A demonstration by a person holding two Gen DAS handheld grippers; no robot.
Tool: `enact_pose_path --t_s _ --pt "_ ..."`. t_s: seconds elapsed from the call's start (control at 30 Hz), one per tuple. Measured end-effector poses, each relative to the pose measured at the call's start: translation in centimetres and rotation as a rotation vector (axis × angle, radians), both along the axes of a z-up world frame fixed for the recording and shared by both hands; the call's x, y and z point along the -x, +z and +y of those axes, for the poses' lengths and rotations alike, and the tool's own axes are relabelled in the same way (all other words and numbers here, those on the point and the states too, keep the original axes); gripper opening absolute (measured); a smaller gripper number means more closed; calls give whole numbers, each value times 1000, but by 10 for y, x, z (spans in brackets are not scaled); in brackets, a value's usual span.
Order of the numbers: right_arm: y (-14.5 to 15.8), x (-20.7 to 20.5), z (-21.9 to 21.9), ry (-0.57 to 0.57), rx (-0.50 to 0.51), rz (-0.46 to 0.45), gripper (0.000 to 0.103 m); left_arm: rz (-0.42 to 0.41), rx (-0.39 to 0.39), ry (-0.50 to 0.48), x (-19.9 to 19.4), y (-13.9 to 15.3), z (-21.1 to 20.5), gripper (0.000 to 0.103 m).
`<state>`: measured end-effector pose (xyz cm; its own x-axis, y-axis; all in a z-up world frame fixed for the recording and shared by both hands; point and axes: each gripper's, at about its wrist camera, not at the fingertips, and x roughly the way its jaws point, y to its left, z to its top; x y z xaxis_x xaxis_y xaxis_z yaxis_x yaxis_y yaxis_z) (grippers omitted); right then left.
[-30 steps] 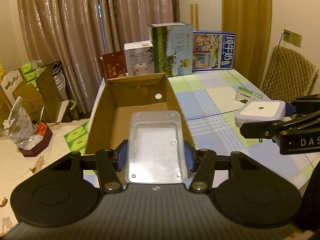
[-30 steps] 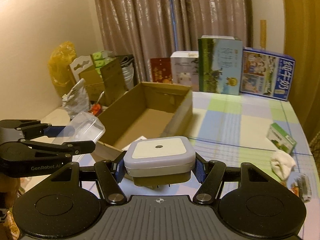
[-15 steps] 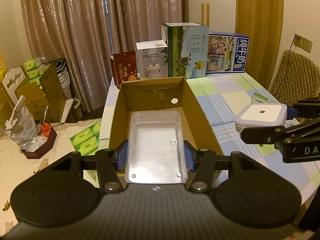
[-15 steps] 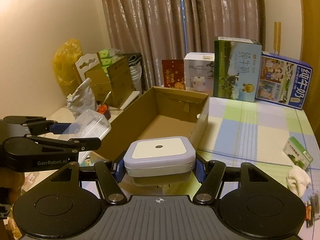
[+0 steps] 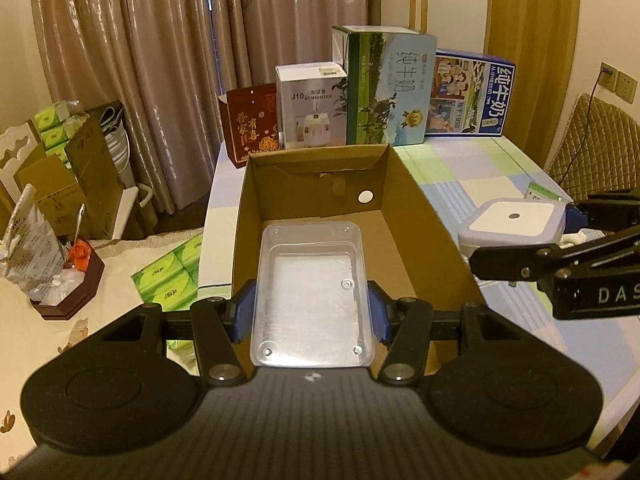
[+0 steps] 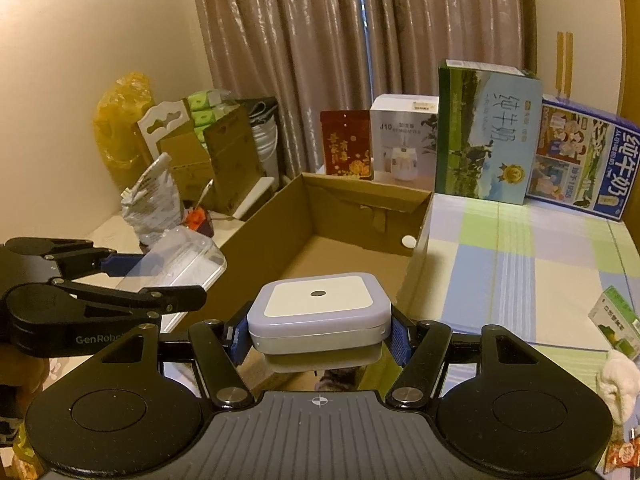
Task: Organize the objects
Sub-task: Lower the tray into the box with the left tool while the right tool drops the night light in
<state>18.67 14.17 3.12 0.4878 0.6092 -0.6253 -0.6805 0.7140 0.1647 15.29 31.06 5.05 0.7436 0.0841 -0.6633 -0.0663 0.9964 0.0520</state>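
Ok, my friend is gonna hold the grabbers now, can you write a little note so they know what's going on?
Left gripper: shut on the clear plastic box, held over the near end of the open cardboard box.
Right gripper: shut on the white square device, held at the cardboard box's near right corner.
Done: both things are picked up; nothing is in the cardboard box yet.
Left: lower each one into the cardboard box and let go. A small green box and a white crumpled wad lie on the checked tablecloth; they may go in too.
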Motion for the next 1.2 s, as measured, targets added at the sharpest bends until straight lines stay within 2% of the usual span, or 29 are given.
enact_pose_path --t_s 0.6,0.63,0.67,0.7,0.73,0.8,0.93,1.2 --pt "-33 -51 23 -40 -25 81 62 28 17 -9 -48 -34 22 52" --pt "-34 -54 23 -39 -43 81 62 27 16 -9 -50 -37 23 53" --pt "-34 -56 22 -34 -64 85 62 24 14 -4 -53 -39 24 66" --pt "-35 -59 22 -33 -80 92 66 15 11 16 -54 -41 26 75" --pt "-34 -60 21 -37 -89 95 73 6 13 32 -53 -42 27 78" --pt "-31 -60 16 -42 -111 83 78 3 31 38 -50 -42 30 78" --pt "-28 -58 5 -59 -126 87 79 0 24 47 -41 -39 28 78" --pt "-15 -29 -45 -110 -146 95 84 -24 71 94 -3 -25 9 78"
